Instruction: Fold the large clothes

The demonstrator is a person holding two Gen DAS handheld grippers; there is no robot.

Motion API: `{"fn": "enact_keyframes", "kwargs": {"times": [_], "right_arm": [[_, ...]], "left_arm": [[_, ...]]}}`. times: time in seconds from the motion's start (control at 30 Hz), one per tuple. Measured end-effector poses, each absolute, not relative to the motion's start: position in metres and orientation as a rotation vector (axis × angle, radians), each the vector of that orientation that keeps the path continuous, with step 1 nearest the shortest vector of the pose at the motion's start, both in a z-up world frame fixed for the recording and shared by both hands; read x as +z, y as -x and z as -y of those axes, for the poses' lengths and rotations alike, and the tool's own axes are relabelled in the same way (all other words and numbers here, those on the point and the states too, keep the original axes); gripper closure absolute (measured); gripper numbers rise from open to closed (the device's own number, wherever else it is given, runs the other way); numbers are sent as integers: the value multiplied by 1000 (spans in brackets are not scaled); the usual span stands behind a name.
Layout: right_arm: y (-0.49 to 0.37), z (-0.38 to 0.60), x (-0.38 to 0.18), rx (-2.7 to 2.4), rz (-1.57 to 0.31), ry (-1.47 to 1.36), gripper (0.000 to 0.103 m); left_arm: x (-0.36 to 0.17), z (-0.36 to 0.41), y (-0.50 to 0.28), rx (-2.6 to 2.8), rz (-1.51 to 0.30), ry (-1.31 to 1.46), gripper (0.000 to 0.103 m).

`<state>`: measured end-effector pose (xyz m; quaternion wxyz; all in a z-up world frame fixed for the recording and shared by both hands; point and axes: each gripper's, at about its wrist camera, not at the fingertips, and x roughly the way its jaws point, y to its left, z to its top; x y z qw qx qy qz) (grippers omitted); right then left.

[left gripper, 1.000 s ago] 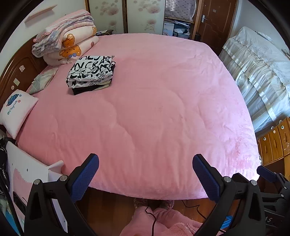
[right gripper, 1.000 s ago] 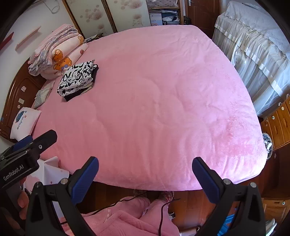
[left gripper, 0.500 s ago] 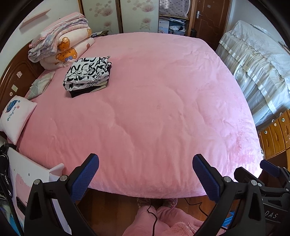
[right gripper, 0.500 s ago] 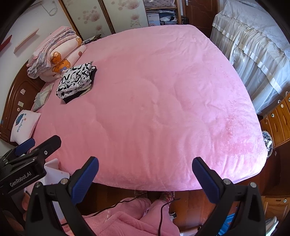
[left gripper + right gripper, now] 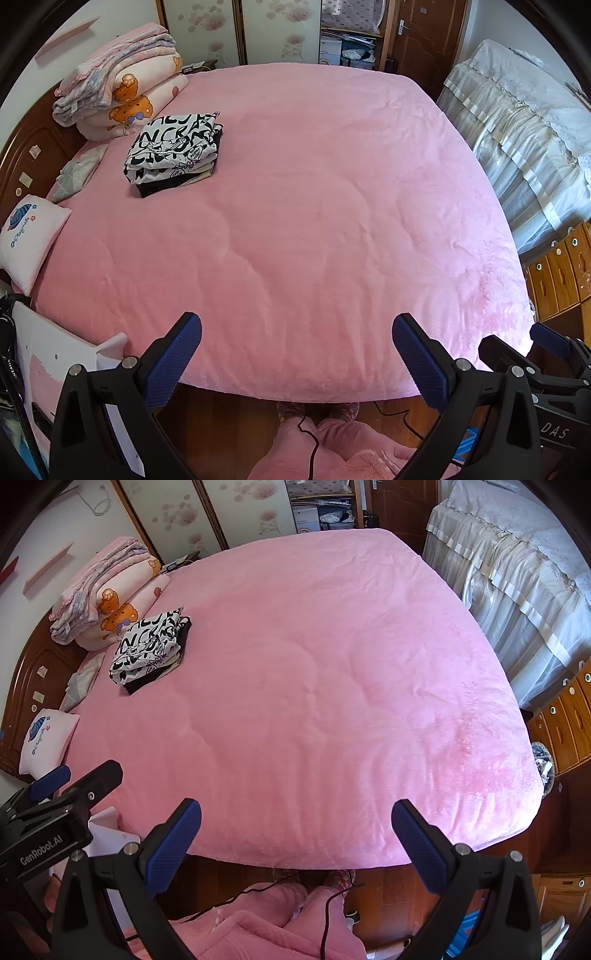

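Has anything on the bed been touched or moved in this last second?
Nothing on the bed changed. Only the cameras drifted a little: the left claw and right claw both stayed wide open and empty above the near edge of the pink blanket. The folded black-and-white clothes lie where they were, beside the stacked quilts.

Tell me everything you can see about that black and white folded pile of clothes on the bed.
The folded pile of clothes lies flat on the pink bed cover, near the headboard side, just in front of the stacked cartoon-bear quilts; whether they touch is unclear. Its top piece is white fabric, soft-looking, printed with bold black lettering and cartoon drawings. Beneath it sit a pale layer and a black garment whose edge shows at the front. The stack is squared, slightly uneven. Neither tongs touch it.
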<state>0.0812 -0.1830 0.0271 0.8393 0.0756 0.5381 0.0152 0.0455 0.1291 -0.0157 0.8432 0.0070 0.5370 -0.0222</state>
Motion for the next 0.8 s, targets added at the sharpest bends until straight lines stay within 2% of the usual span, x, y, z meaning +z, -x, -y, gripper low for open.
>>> {"fn": "enact_keyframes", "kwargs": {"times": [0.8], "right_arm": [[-84,181,22,15,-1145,-172,0]], "left_arm": [[-16,-125,-52,-51,-1126,-19,1]]}}
